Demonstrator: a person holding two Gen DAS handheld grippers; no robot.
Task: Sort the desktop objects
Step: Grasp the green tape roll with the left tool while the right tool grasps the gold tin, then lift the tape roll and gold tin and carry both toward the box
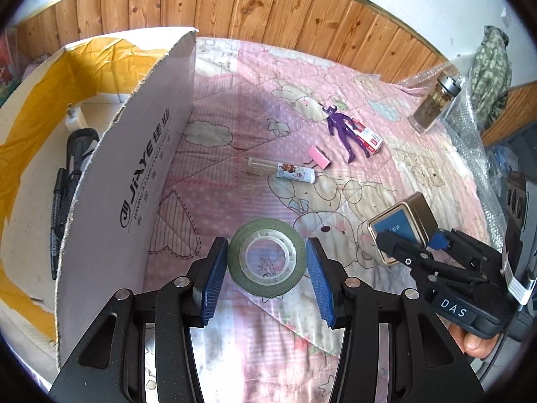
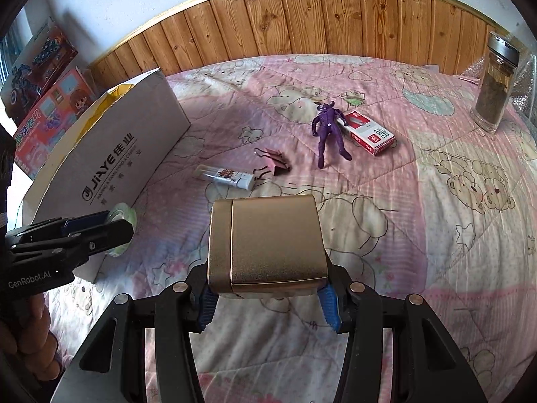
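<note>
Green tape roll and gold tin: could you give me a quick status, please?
Left claw shut on green tape roll. Right claw shut on gold metal tin. White cardboard box adjacent, path clear.

You see a pink cartoon-print quilt (image 2: 419, 235) spread under everything, wooden wall panelling (image 2: 302, 16) behind it, toy boxes (image 2: 43, 100) stacked at the far left, bubble wrap (image 1: 470, 134) and a camouflage garment (image 1: 490, 67) hanging at the right.

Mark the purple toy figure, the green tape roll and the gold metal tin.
Purple toy figure (image 2: 328, 127), right wrist view, torso.
Green tape roll (image 1: 241, 239), left wrist view, upper band.
Gold metal tin (image 2: 275, 238), right wrist view, top face.
</note>
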